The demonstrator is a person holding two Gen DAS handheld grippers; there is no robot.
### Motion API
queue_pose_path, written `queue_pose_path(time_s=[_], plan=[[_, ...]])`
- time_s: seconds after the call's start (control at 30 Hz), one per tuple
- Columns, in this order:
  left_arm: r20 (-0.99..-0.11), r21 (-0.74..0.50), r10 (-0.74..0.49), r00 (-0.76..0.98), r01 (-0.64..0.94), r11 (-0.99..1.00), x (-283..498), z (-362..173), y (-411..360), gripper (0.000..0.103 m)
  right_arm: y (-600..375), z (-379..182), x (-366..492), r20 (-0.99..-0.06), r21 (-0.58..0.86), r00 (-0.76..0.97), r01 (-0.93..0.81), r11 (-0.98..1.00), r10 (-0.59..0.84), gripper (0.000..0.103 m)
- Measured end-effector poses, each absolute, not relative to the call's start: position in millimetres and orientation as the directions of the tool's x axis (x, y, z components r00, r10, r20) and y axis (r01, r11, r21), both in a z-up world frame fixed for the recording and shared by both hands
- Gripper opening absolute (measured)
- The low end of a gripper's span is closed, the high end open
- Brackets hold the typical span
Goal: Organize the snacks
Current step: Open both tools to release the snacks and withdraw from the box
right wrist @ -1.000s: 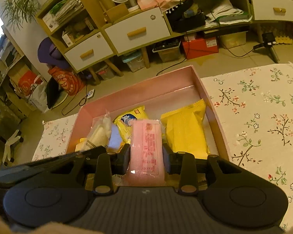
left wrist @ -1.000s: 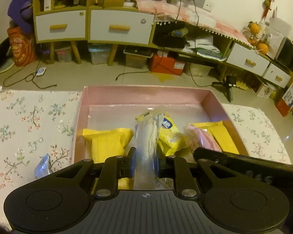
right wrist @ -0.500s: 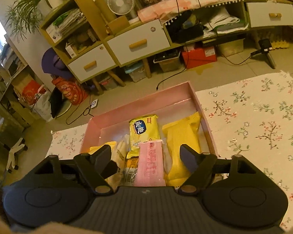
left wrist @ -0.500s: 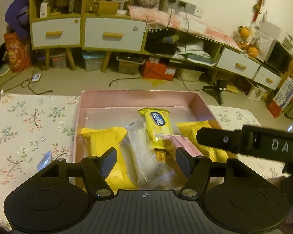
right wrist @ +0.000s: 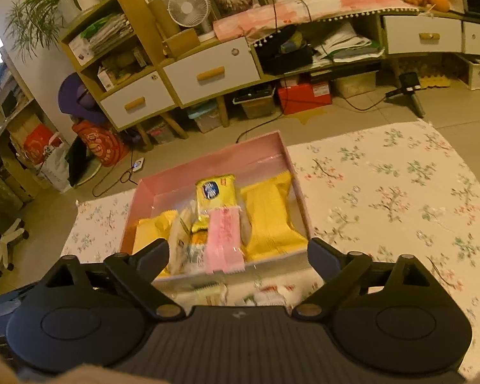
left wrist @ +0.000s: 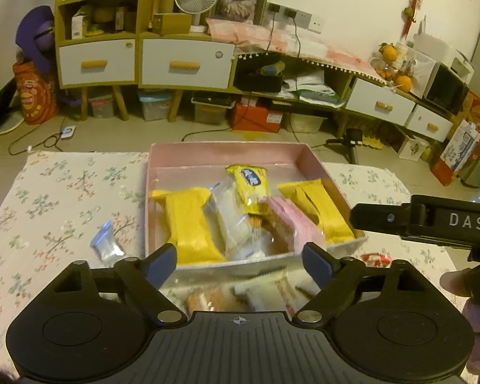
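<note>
A pink box (left wrist: 227, 152) (right wrist: 208, 166) on the floral cloth holds two yellow packets (left wrist: 188, 224) (left wrist: 320, 206), a clear packet (left wrist: 232, 220), a yellow-and-blue packet (left wrist: 249, 180) (right wrist: 212, 192) and a pink packet (left wrist: 291, 220) (right wrist: 224, 236). My left gripper (left wrist: 240, 264) is open and empty, just before the box's near wall. My right gripper (right wrist: 238, 257) is open and empty, also before the near wall; its side shows in the left wrist view (left wrist: 432, 220). Loose snacks (left wrist: 240, 294) (right wrist: 240, 292) lie on the cloth under both grippers.
A small clear-and-blue packet (left wrist: 105, 243) lies on the cloth left of the box. A small red wrapper (left wrist: 376, 260) lies at the box's near right corner. Cabinets with drawers (left wrist: 182, 64) and floor clutter stand behind the table.
Both grippers opened and drew back from the box. The left one let go of the clear packet and the right one let go of the pink packet; both packets now lie in the box.
</note>
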State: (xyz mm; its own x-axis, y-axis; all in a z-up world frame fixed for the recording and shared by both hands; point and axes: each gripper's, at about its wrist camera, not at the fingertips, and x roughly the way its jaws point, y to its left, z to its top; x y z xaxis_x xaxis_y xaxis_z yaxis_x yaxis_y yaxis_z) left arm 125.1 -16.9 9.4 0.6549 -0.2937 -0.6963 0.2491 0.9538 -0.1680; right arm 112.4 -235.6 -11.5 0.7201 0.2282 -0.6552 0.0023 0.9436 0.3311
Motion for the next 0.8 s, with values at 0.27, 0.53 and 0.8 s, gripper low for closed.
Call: queue_pose_path(time_s=[0.27, 0.53, 0.8], plan=[[-0.729, -0.126, -0.246, 0.638, 0.228, 0.965, 100, 6, -12, 0.093, -232, -15, 95, -0.687, 0.283, 0.698, 0.004, 0.959, 0.2, 0.099], [-0.742, -0.069, -0.22, 0.633, 0.255, 0.965, 72, 1, -10, 0.096, -228, -20, 75, -0.703, 0.238, 0.688, -0.01, 0.971, 0.179, 0.101], [-0.748, -0.048, -0.205, 0.631, 0.257, 0.965, 59, -14, 2, 0.096, -223, -37, 59, -0.729, 0.172, 0.667, -0.041, 0.984, 0.155, 0.103]])
